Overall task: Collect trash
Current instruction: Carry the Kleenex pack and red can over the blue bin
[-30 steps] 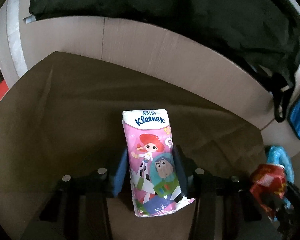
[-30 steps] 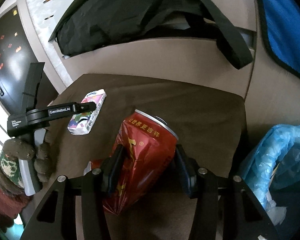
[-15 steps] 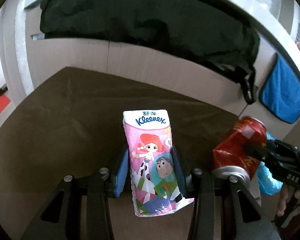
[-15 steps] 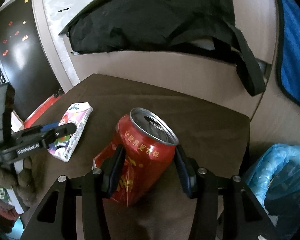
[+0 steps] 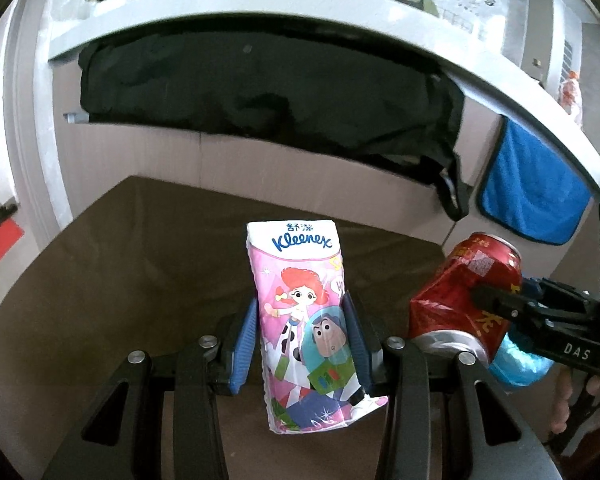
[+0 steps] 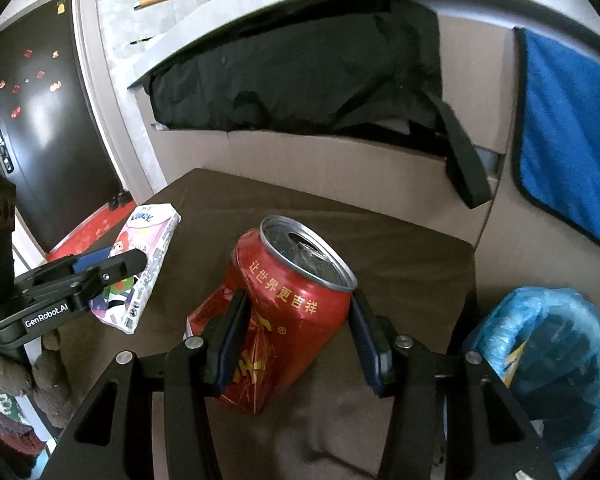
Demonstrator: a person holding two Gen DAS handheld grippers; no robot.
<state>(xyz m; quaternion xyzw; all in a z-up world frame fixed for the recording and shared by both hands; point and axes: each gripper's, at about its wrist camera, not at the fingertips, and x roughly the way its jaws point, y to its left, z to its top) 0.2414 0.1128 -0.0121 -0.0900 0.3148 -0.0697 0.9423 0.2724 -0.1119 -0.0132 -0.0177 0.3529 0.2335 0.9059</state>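
Observation:
My left gripper (image 5: 300, 320) is shut on a pink Kleenex tissue pack (image 5: 300, 300) with cartoon figures, held upright above the brown table (image 5: 120, 280). My right gripper (image 6: 296, 320) is shut on a dented red drink can (image 6: 288, 308) with an open top, held above the table (image 6: 400, 248). The can (image 5: 464, 292) and right gripper also show at the right of the left wrist view. The tissue pack (image 6: 144, 264) and left gripper (image 6: 108, 268) show at the left of the right wrist view.
A bin lined with a blue plastic bag (image 6: 548, 360) stands low at the right of the table. A black bag (image 5: 260, 92) fills a shelf under a grey counter behind. A blue cloth (image 6: 568, 132) hangs at the right. A dark fridge (image 6: 32, 128) stands at the left.
Both grippers have risen with their loads and tilted upward, so more of the counter and shelf shows. The can and tissue pack sit higher above the table.

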